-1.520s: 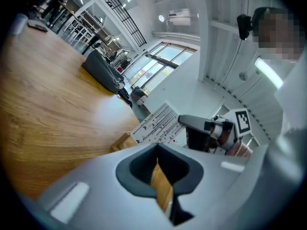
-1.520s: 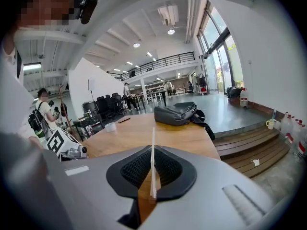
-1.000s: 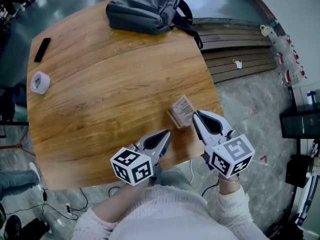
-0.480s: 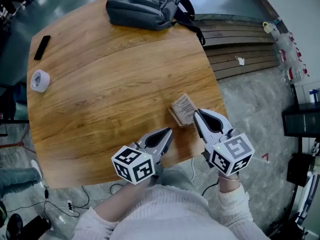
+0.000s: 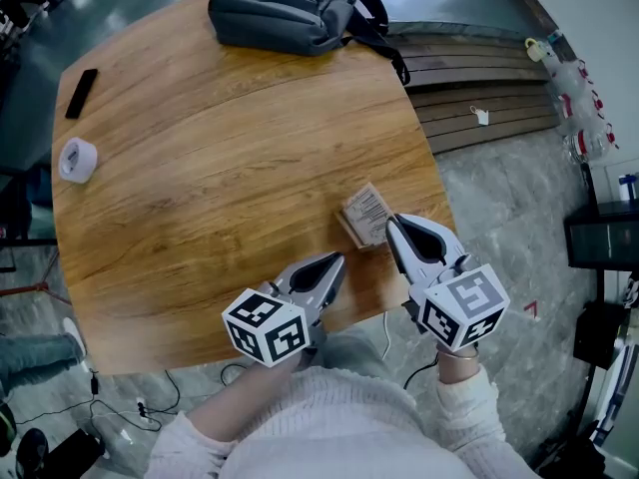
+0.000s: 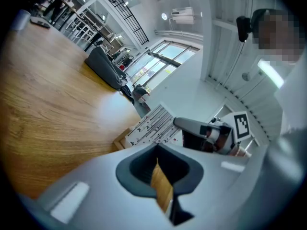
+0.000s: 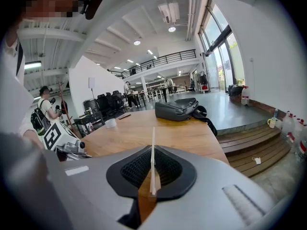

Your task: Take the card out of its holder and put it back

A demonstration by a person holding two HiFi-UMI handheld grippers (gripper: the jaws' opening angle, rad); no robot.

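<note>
Almost nothing has moved in the last second: both grippers stay low at the near edge of the wooden table (image 5: 220, 168). The left gripper (image 5: 326, 265) hovers over bare wood, its jaws drawn together on nothing. Just right of its tips, the printed card (image 5: 367, 209) sits in its brown holder (image 5: 347, 231). The right gripper (image 5: 390, 229) pinches the card's thin edge between closed jaws. Far beyond both grippers lies a grey backpack (image 5: 285, 13).

This is a large open-plan office hall. Ahead of the right gripper (image 7: 153, 150), past the wooden table (image 7: 158, 134), stand black office chairs (image 7: 103, 104) under a railed mezzanine (image 7: 163, 59). Tall windows (image 7: 221, 42) rise to its right, with ceiling lights (image 7: 171, 28) above.
</note>
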